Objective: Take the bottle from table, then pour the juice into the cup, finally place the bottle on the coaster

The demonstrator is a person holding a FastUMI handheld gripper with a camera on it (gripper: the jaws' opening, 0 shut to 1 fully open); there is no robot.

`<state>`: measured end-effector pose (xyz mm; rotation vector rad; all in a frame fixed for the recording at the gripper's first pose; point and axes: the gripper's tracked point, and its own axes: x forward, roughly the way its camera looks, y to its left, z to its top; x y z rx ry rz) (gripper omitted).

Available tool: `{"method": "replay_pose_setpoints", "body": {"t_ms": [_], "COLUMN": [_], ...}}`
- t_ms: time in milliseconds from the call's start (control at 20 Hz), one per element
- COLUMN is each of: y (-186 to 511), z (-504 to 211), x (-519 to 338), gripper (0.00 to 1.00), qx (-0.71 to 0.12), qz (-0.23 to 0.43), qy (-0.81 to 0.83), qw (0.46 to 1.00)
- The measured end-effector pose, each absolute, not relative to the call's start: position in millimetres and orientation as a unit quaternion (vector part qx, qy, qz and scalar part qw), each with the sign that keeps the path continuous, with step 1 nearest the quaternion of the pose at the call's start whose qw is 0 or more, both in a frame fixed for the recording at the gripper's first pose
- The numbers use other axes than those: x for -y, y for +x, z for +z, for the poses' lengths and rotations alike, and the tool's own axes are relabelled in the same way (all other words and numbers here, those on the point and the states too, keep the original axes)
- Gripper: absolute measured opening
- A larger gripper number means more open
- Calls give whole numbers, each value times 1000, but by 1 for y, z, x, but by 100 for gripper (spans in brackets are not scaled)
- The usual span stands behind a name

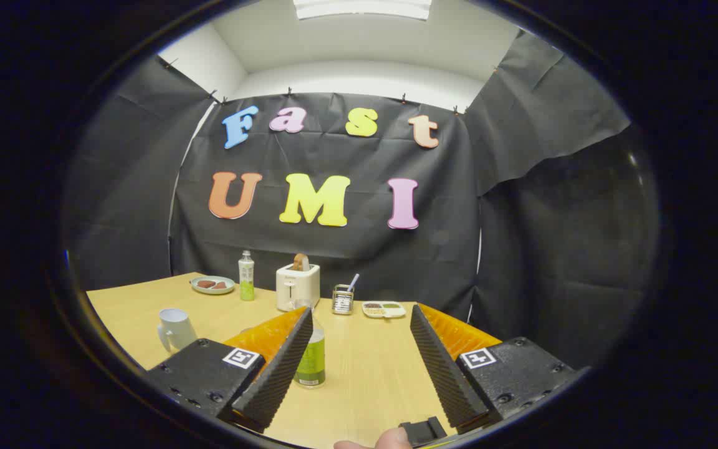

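Near the desk's (359, 374) front edge the hand-held gripper (362, 362) hangs with fingers spread apart, the bottle (312, 355) upright, seemingly just inside its left finger and ungrasped, so pouring into the cup (175, 328) and setting down all remain.

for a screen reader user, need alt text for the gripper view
The gripper has its fingers open over a wooden table, a green-labelled bottle standing just inside the left finger. A white cup stands to the left, a toaster and second bottle beyond.
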<state>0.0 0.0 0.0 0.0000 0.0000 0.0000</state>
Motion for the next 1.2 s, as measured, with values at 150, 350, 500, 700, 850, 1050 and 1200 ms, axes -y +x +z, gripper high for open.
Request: {"method": "replay_pose_setpoints", "body": {"t_ms": [150, 350, 500, 700, 850, 1050, 1200], "y": [-1, 0, 2, 3, 2, 1, 3], "z": [3, 0, -3, -3, 0, 1, -4], "x": [-3, -6, -7, -9, -9, -11, -15], "gripper": [100, 100, 100, 100, 100, 100, 100], "qx": [5, -2, -8, -6, 0, 0, -6], "qz": [-1, 1, 4, 7, 6, 10, 13], "qy": [-3, -6, -2, -1, -2, 2, -1], "qw": [1000, 1000, 1000, 1000, 1000, 1000, 1000]}}
